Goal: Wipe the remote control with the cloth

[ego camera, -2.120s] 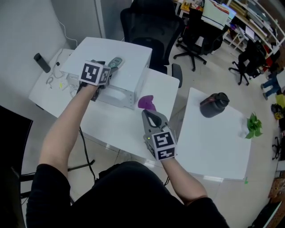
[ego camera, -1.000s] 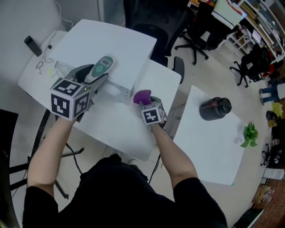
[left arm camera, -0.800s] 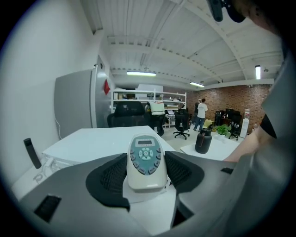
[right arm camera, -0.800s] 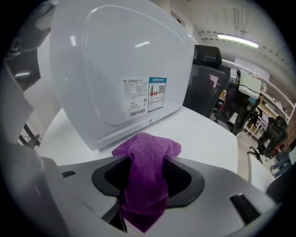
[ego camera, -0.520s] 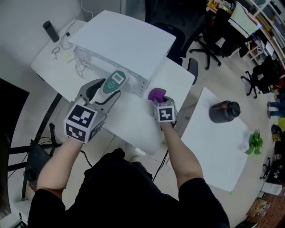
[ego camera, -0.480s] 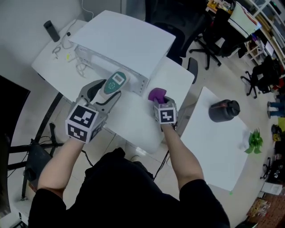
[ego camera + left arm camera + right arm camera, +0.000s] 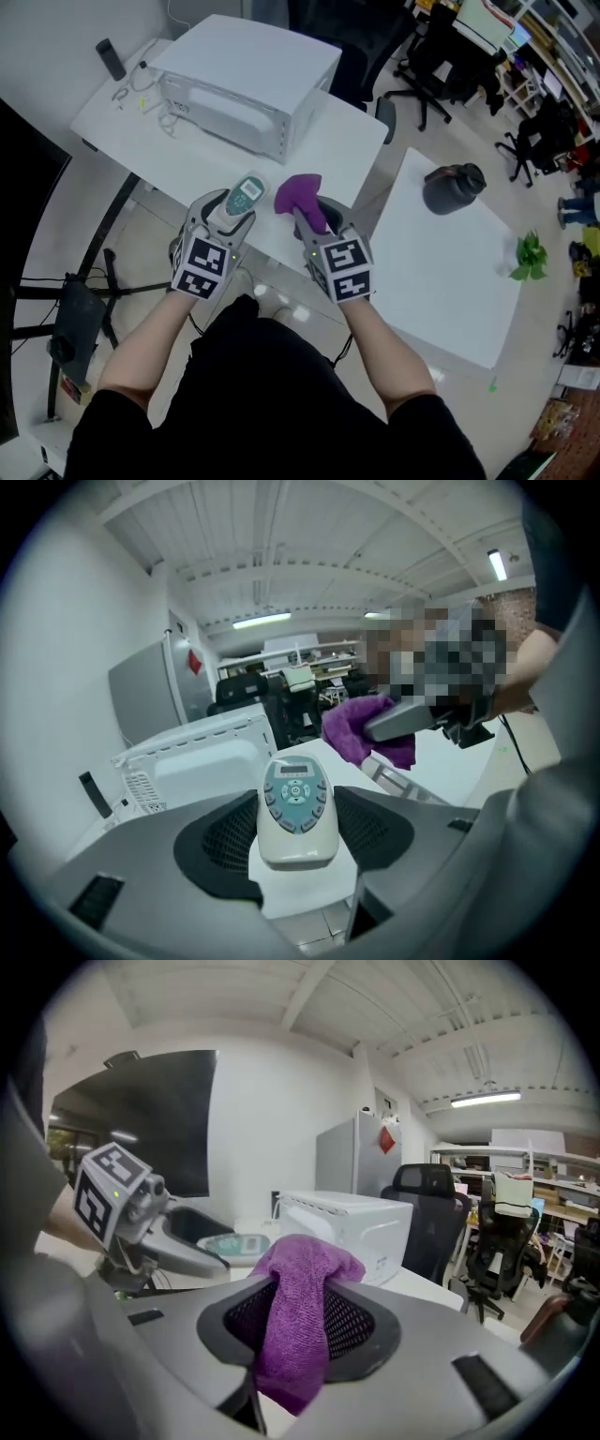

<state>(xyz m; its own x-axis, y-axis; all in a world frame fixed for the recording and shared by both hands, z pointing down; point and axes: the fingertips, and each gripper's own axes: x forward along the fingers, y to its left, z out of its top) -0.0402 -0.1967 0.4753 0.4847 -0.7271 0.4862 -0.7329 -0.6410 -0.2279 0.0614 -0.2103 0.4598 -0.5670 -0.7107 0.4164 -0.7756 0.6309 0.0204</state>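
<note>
Brought together since earlier: my left gripper (image 7: 228, 208) clamps the remote (image 7: 246, 194), long axis toward 1 o'clock; cloth (image 7: 299, 194), pinched in my right gripper (image 7: 317, 223), sits just beside at its 3 o'clock.

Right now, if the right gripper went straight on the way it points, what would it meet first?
Probably the white microwave, dead ahead past the purple cloth in its jaws; the remote control lies left of that line.

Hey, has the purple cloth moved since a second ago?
Yes. The purple cloth, held in the right hand-held gripper, has left the white microwave's front corner and come toward the person, now beside the remote control.
</note>
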